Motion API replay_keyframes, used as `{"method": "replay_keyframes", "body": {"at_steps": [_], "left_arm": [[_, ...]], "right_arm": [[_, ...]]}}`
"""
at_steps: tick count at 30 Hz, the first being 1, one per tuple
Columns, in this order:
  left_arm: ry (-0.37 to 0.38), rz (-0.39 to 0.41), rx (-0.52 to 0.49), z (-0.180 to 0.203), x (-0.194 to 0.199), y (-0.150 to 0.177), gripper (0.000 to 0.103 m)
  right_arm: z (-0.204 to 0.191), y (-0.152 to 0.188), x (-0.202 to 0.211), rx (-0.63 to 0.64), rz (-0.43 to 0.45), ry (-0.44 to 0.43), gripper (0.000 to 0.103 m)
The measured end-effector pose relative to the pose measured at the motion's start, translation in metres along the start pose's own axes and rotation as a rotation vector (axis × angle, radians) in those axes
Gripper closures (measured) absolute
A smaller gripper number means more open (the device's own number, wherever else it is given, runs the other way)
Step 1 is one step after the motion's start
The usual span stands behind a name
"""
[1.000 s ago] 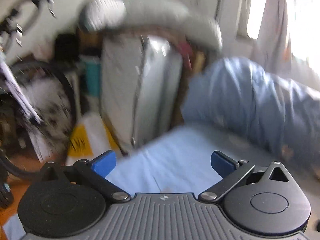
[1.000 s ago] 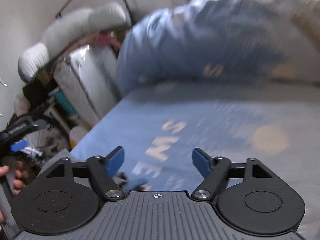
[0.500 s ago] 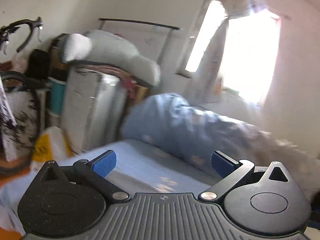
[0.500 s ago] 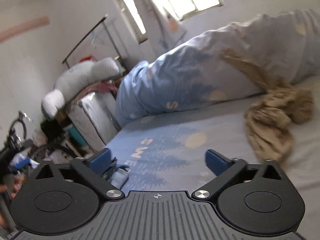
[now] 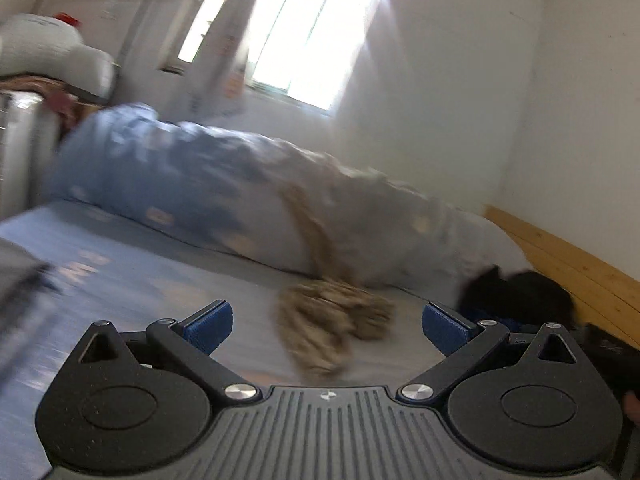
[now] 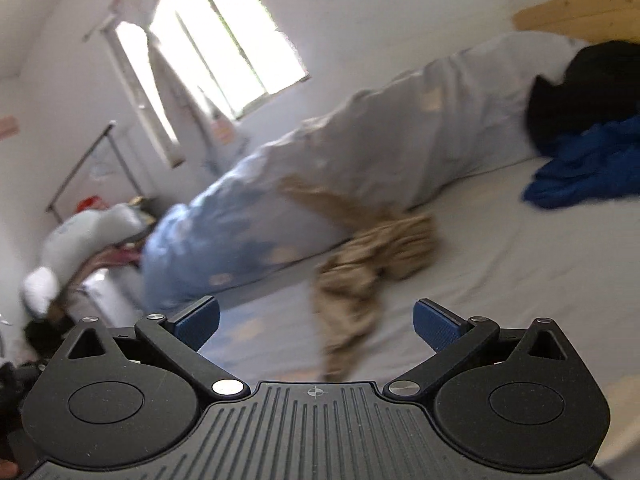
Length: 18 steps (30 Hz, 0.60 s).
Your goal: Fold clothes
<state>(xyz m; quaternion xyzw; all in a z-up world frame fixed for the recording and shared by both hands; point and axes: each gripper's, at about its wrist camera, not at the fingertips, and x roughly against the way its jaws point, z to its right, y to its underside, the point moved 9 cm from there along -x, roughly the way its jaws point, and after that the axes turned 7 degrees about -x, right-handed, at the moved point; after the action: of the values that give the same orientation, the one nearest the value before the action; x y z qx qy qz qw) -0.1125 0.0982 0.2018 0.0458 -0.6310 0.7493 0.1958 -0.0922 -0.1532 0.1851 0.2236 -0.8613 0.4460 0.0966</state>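
Since nothing is picked up yet, we hold the left gripper (image 5: 326,322) and right gripper (image 6: 316,322) spread wide, both facing the crumpled tan garment (image 6: 372,252) lying near the rolled duvet (image 6: 360,160).

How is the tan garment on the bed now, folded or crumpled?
Crumpled. The tan garment lies bunched in an uneven heap on the bed, one end against the duvet.

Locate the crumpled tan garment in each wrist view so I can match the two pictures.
Left wrist: tan garment lies low centre, on the sheet just beyond the open jaws.
Right wrist: tan garment sits centre, slightly right, trailing down toward the jaws.
Shared landmark: the rolled blue duvet directly behind it.
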Motion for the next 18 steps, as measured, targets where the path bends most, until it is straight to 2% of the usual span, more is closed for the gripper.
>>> {"method": "replay_keyframes", "body": {"at_steps": [4, 8, 10, 14, 18], "left_arm": [[0.032, -0.063, -0.013, 0.038, -0.046, 0.027, 0.0], [0.031, -0.116, -0.1, 0.067, -0.091, 0.052, 0.0], [0.009, -0.149, -0.116, 0.074, -0.119, 0.068, 0.0], [-0.038, -0.215, -0.121, 0.082, -0.17, 0.106, 0.0], [-0.078, -0.271, -0.186, 0.082, -0.216, 0.146, 0.0]], "right_arm": [[0.048, -0.011, -0.004, 0.038, 0.029, 0.087, 0.0], [0.101, -0.016, -0.026, 0.087, 0.06, 0.19, 0.0], [0.128, -0.011, -0.051, 0.137, 0.035, 0.237, 0.0], [0.171, 0.005, -0.101, 0.227, -0.017, 0.27, 0.0], [0.2, 0.024, -0.141, 0.281, -0.061, 0.287, 0.0]]}}
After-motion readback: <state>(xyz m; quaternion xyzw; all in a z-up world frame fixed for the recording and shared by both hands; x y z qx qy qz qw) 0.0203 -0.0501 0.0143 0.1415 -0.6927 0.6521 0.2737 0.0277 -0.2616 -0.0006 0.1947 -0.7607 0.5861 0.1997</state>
